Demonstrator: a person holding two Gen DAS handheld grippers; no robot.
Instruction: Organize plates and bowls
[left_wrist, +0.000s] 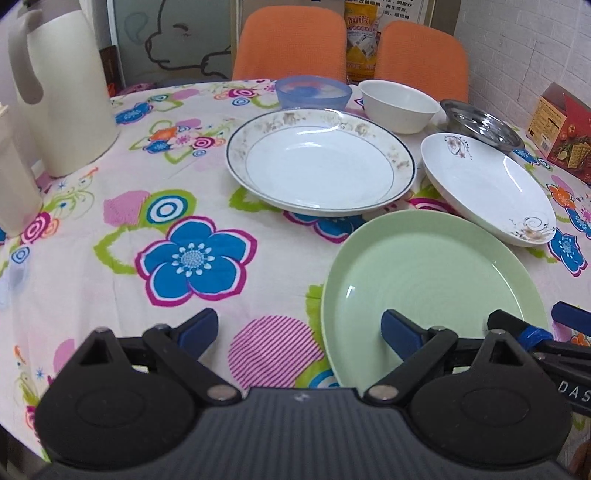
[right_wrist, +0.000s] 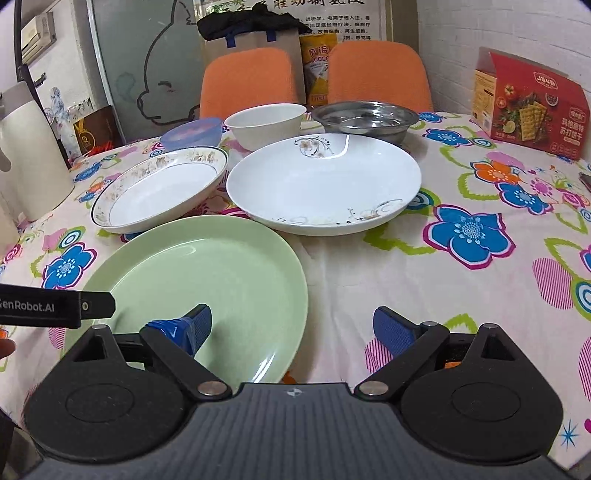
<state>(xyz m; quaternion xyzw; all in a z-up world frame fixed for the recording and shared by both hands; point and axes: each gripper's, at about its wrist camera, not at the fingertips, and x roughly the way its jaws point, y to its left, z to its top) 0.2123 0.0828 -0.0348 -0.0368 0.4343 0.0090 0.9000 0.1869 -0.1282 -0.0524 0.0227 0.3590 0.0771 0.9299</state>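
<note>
A pale green plate (left_wrist: 432, 280) (right_wrist: 207, 273) lies nearest on the flowered tablecloth. Behind it are a white plate with a brown floral rim (left_wrist: 319, 162) (right_wrist: 159, 192) and a white plate with swirl decoration (left_wrist: 487, 188) (right_wrist: 325, 184). Further back stand a blue bowl (left_wrist: 313, 91), a white bowl (left_wrist: 399, 105) (right_wrist: 264, 123) and a steel bowl (right_wrist: 365, 118). My left gripper (left_wrist: 299, 330) is open, its right finger over the green plate's near left part. My right gripper (right_wrist: 295, 328) is open, its left finger over the green plate's near right part. Neither holds anything.
A cream thermos jug (left_wrist: 66, 92) stands at the far left. A red cracker box (right_wrist: 532, 107) sits at the far right by the brick wall. Two orange chairs (left_wrist: 291, 44) stand behind the table. Bare tablecloth (right_wrist: 461, 295) lies right of the green plate.
</note>
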